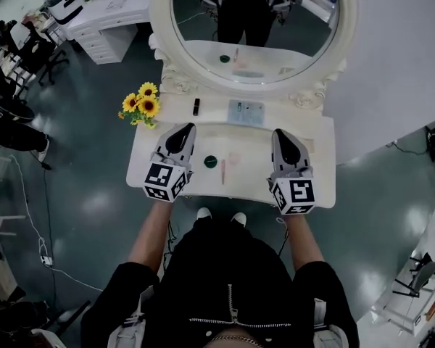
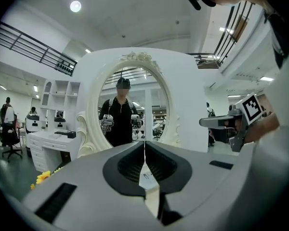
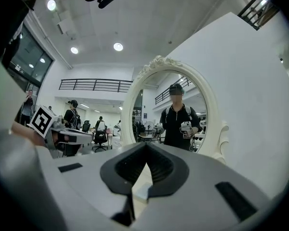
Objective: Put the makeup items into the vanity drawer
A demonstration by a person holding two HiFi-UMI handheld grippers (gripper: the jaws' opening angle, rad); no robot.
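On the white vanity table (image 1: 319, 158) lie a round green compact (image 1: 210, 161), a slim pink pencil (image 1: 222, 171) and a pale pink item (image 1: 235, 158). Further back are a black lipstick (image 1: 196, 106) and a clear palette box (image 1: 246, 112), below the oval mirror (image 1: 254, 20). My left gripper (image 1: 183, 130) hovers over the table's left half, shut and empty. Over the right half my right gripper (image 1: 278, 135) is also shut and empty. Both point level at the mirror, jaws touching in the left gripper view (image 2: 144, 144) and the right gripper view (image 3: 145, 146). No drawer front shows.
Sunflowers (image 1: 142, 105) stand at the table's back left corner. Another white vanity (image 1: 105, 17) and office chairs (image 1: 25, 49) fill the upper left. A cable (image 1: 29, 216) runs over the floor at left. The person's shoes (image 1: 220, 215) sit at the table's front edge.
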